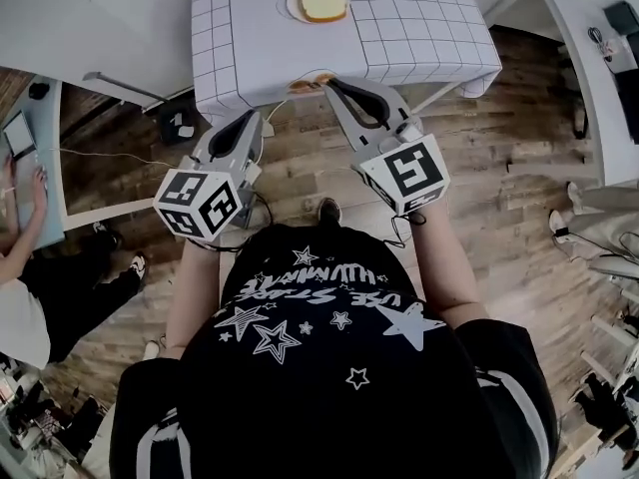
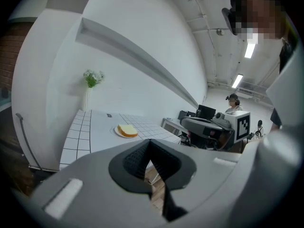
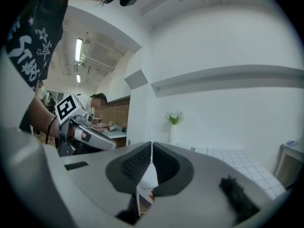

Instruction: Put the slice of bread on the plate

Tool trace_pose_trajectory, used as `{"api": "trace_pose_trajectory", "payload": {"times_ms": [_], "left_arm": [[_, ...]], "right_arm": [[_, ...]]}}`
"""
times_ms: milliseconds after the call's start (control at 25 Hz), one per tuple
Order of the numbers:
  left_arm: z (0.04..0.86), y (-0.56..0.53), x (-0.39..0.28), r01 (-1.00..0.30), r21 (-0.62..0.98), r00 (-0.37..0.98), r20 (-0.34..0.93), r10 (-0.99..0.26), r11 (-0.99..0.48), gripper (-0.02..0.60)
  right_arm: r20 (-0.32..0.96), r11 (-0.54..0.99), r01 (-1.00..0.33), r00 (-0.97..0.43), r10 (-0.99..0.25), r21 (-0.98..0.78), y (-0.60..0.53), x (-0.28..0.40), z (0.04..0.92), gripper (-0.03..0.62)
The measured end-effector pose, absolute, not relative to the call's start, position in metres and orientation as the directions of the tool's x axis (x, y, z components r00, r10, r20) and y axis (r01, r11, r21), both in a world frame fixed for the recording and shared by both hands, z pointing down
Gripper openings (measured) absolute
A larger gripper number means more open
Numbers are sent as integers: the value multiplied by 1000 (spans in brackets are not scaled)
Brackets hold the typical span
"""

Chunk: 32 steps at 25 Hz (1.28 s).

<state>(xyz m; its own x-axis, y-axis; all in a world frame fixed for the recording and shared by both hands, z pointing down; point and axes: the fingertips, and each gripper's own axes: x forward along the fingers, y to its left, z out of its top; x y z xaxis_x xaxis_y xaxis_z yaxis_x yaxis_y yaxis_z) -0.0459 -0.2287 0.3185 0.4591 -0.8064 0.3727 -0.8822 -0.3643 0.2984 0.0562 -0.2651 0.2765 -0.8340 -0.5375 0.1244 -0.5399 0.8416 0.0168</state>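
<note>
A slice of bread (image 1: 322, 0) with a tan crust lies on a small white plate (image 1: 291, 6) at the far middle of the table with the white grid cloth (image 1: 419, 28). The left gripper view shows the bread (image 2: 127, 130) on its plate (image 2: 116, 132) beyond the jaws. My left gripper (image 1: 257, 116) hangs in front of the table's near edge, over the floor, its jaws shut with nothing in them (image 2: 150, 144). My right gripper (image 1: 327, 83) is held at the near edge, also shut and empty (image 3: 151, 146). Both are well short of the plate.
A small orange-brown thing (image 1: 308, 86) sits at the table's near edge by the right gripper's tip. A vase of green sprigs (image 2: 90, 87) stands at a far corner. A person sits at a desk (image 1: 20, 218) to the left. A white counter (image 1: 599, 68) runs along the right.
</note>
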Motion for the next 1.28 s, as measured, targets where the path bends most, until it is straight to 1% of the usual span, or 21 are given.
{"api": "trace_pose_trajectory", "payload": {"times_ms": [240,400,560,760,960,1160,1280], "left_arm": [[313,-208,-68,-872,307,477,351,-806,-382,6],[314,-181,-96,-861,327,492,345,-799,-389,6],[306,-163,-120,-856,316,502,319,-804,-410,6],[283,-137,-131,-837,308,532,272,-802,-451,6],[277,-109,-139,-809,309,576,246,-779,-501,6],[268,-81,-141,-779,308,617,227,-753,-545,6],[263,-68,-144,-764,311,636,217,-740,-565,6]], "right_arm": [[140,809,-588,-800,-583,10,-251,47,275,18],[122,763,-646,-757,-642,8,-231,33,264,17],[112,738,-675,-732,-672,11,-206,18,254,15],[115,707,-707,-701,-704,25,-172,9,235,14],[136,674,-736,-662,-737,63,-137,1,232,14],[101,650,-759,-645,-757,27,-100,0,217,14],[121,621,-783,-613,-781,41,-83,0,216,14]]}}
